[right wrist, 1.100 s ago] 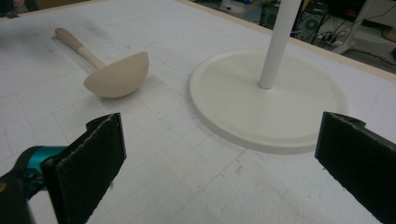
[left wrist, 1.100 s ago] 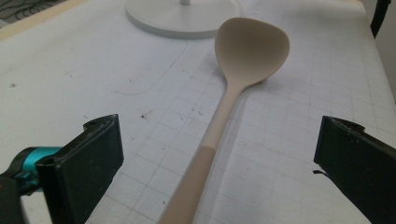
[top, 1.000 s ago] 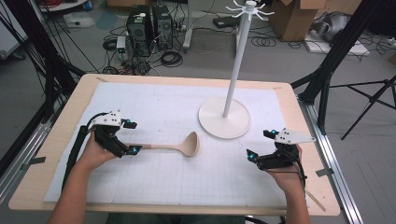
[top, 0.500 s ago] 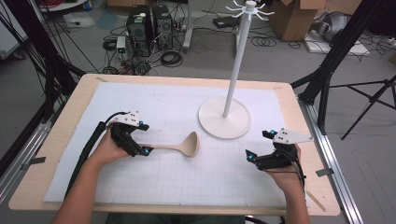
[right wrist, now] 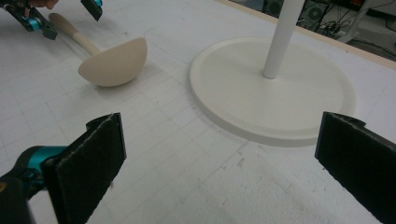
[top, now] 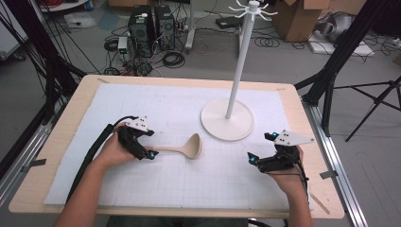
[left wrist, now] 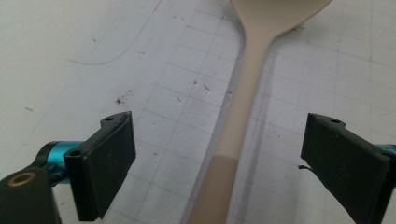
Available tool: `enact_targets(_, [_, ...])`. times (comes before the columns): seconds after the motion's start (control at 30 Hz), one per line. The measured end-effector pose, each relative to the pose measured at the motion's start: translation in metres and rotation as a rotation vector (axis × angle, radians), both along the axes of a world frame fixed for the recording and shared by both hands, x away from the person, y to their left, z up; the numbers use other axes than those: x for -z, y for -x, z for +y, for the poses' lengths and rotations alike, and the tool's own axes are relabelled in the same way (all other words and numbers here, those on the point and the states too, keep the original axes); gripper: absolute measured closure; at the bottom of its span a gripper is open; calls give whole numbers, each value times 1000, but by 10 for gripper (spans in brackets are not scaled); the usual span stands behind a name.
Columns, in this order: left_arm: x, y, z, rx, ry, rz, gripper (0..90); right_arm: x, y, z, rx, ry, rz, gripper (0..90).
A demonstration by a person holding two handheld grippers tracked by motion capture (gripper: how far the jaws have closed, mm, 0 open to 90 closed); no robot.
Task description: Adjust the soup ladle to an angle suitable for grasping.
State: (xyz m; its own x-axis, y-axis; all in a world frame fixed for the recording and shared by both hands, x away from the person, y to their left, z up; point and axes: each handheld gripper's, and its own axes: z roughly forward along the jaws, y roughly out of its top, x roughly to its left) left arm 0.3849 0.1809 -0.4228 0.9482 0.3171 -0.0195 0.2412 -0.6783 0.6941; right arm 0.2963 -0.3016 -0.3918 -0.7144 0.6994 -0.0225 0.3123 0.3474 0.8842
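In the high view the person's left hand and the left gripper (top: pixel 144 152) are covering the butt end of the beige, long-handled plastic ladle (top: pixel 182 148), so where the handle ends cannot be made out there; in the left gripper view the bowl is cut off by the top edge and the handle by the bottom edge. That view is showing the handle running between the two black jaws with clear gaps on both sides; the jaws have just been closing but are standing apart, not pressing on it. The ladle is lying on the white gridded mat (top: pixel 189 189), bowl mouth down, just beside the round base of the tall white hook-topped stand (top: pixel 228 119), its handle turning a darker tan toward the gripped end. The right gripper (top: pixel 257 162) is resting on the mat well apart from the ladle, its jaws wide apart with nothing between them. The mat is lying on a pale wooden table (top: pixel 302 113); beyond it, a grey floor is carrying tangled cables, a black computer tower (top: pixel 150 23) and cardboard boxes (top: pixel 295 16).
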Motion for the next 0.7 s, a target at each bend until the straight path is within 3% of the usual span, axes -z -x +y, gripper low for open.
enact_targets(0.13, [1, -1, -2, 29, -33, 24, 233, 1, 0, 1, 2, 4, 1, 6])
enact_targets(0.37, [2, 0, -7, 60, -96, 24, 366, 2, -1, 3, -4, 18, 6, 6])
enact_targets(0.7, [0, 2, -10, 61, -129, 33, 526, 2, -1, 3, -4, 17, 5, 6])
